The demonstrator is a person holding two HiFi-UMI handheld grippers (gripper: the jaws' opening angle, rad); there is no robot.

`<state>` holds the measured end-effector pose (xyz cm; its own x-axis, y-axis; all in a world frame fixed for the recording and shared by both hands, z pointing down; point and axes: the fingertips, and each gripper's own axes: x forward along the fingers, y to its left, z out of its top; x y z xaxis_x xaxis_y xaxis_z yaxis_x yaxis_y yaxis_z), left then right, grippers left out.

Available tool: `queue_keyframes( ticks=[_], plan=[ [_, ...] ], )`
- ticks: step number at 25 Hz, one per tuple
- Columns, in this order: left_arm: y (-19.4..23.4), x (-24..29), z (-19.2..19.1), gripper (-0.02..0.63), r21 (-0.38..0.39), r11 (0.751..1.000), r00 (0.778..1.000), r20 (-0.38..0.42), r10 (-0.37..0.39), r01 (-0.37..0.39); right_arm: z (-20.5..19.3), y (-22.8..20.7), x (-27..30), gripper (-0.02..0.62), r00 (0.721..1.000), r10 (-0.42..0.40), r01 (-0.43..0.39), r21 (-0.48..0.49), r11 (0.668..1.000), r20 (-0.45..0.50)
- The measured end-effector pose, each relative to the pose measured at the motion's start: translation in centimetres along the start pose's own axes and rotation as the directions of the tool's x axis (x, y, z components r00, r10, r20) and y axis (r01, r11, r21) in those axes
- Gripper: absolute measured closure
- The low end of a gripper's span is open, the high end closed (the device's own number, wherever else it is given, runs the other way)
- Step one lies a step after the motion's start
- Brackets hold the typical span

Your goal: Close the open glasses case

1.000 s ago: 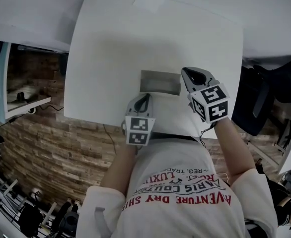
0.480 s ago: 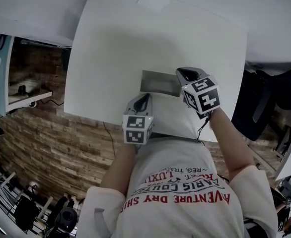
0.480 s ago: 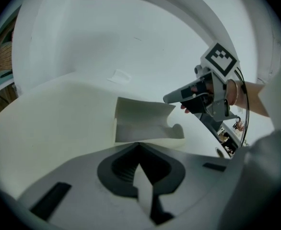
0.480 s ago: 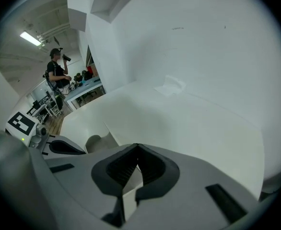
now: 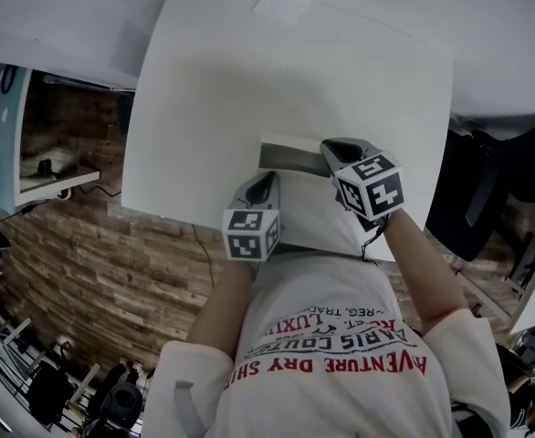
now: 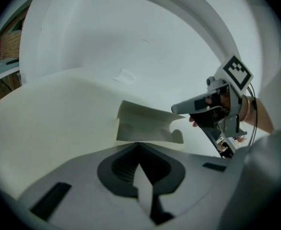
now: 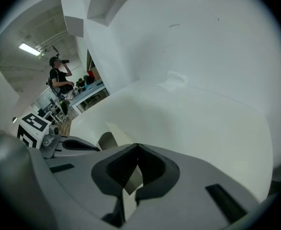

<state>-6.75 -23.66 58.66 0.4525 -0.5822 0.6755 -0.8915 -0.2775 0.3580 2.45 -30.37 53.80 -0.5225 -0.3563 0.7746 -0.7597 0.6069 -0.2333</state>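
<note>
The glasses case (image 5: 290, 153) sits open on the white tabletop (image 5: 213, 80), near the front edge, with its lid (image 6: 145, 116) standing up along the far side. The right claw (image 5: 330, 147) has its jaws together and holds nothing, and its tip is at the lid's upper right corner (touching or just beside, I cannot say). The left claw (image 5: 267, 179) is likewise closed and empty, just in front of the case and apart from it. The case looks light and thin-walled, a stiff folding shell with a smooth skin, so it would likely skid if shoved low down. No grip seems needed. Pressing a closed tip on the lid's top edge should fold it down, while the left claw could steady the front.
</note>
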Motion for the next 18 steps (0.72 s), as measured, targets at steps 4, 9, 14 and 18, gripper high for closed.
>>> queue_keyframes(
  ticks=[4, 9, 14, 18],
  plan=[
    [0.2, -0.1, -0.1, 0.609, -0.011, 1.0, 1.0, -0.001, -0.008, 0.008, -1.3, 0.9, 0.3, 0.584, 1.0, 0.008, -0.008, 0.015, 1.0, -0.013],
    [0.1, -0.2, 0.0, 0.609, -0.001, 1.0, 1.0, 0.0, -0.011, 0.011, -2.2, 1.4, 0.3, 0.584, 1.0, 0.016, -0.017, 0.054, 0.998, 0.013],
    [0.2, -0.1, -0.2, 0.609, 0.006, 1.0, 1.0, 0.002, -0.005, 0.005, -4.5, 2.8, 0.6, 0.584, 0.999, 0.039, -0.037, 0.078, 0.996, -0.017],
    [0.2, -0.1, -0.3, 0.609, 0.018, 1.0, 1.0, -0.002, -0.002, 0.002, -5.1, 3.0, 0.8, 0.584, 0.999, 0.039, -0.039, 0.086, 0.995, 0.008]
  ],
)
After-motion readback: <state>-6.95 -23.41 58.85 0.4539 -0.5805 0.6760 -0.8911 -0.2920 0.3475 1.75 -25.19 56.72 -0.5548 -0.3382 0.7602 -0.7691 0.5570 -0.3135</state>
